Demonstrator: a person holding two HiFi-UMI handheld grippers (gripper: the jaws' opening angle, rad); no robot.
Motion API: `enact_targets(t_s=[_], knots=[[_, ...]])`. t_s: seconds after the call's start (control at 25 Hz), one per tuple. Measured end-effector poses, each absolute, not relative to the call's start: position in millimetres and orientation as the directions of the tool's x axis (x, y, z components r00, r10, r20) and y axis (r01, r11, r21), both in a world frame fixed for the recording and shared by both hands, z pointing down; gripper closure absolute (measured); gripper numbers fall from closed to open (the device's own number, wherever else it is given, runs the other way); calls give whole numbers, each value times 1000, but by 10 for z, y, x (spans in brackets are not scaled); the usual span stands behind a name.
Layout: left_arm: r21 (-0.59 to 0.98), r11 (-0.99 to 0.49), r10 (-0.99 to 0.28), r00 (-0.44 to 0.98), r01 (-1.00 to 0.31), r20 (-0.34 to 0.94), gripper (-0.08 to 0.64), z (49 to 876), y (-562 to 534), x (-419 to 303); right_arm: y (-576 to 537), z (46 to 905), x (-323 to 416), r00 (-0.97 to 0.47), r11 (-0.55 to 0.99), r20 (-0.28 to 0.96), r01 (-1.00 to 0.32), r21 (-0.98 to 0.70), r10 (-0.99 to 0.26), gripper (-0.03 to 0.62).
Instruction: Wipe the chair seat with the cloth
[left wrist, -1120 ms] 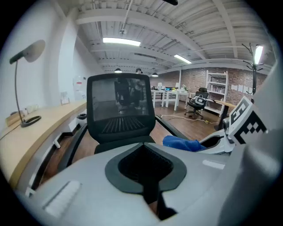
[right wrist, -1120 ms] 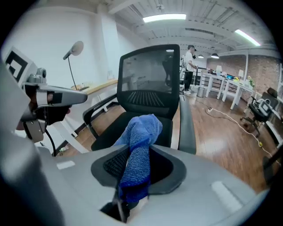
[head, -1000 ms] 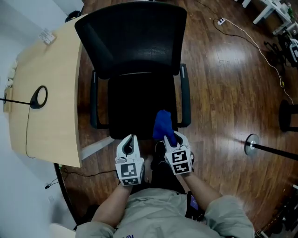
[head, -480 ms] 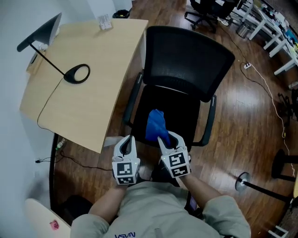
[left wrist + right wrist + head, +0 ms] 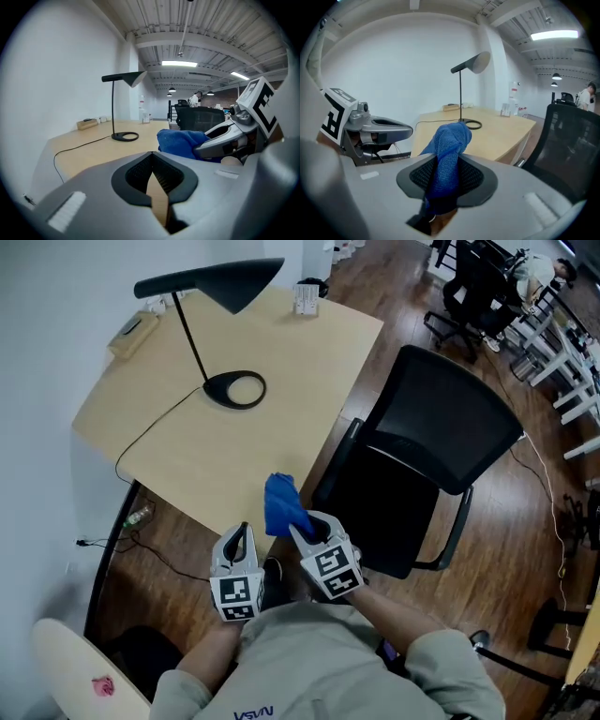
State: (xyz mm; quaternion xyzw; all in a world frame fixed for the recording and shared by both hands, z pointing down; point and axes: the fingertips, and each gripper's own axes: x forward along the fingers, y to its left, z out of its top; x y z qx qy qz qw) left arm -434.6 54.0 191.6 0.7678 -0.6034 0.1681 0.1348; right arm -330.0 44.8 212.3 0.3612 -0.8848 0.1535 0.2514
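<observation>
My right gripper [image 5: 302, 524] is shut on a bunched blue cloth [image 5: 280, 502], which sticks up out of its jaws [image 5: 445, 164] and hangs over the desk's front edge. The cloth [image 5: 451, 139] fills the gap between the pads. Just left of it, my left gripper [image 5: 242, 534] is shut with nothing in it; its pads meet [image 5: 152, 158]. The black office chair stands to the right, its seat [image 5: 394, 521] bare and its backrest [image 5: 446, 416] behind. Both grippers are off to the left of the seat, in front of my body.
A light wooden desk [image 5: 281, 381] carries a black lamp with a ring base [image 5: 234, 388], a cable, a small box [image 5: 131, 326] and a card stand [image 5: 305, 297]. More chairs and white table legs stand at the back right [image 5: 487, 287]. The floor is dark wood.
Both grippers have swung left and up, from over the chair seat to the desk's front edge. The cloth has stayed in the right gripper. My view has turned toward the desk.
</observation>
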Motion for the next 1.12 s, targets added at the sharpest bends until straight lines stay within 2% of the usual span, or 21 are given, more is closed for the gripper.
enact_targets(t_s=[0.16,0.44,0.84,1.12], knots=[[22,-188,-884,179,-982,433,555,1983,465,-4890,386,2373,-3884,-615,732,616,-675,-89,-492,486],[37,-196,-870,191,-980,454,555,2101,392,-5329,323,2854,-4474,-569,758,709,-648,-74,-416,485],[54,-262,-847,256,-964,466,555,2205,274,-5523,267,3322,-4622,-465,726,802,-685,-58,-374,482],[70,-317,-831,313,-946,459,555,2212,201,-5450,222,3389,-4601,-487,696,801,-707,-128,-348,437]])
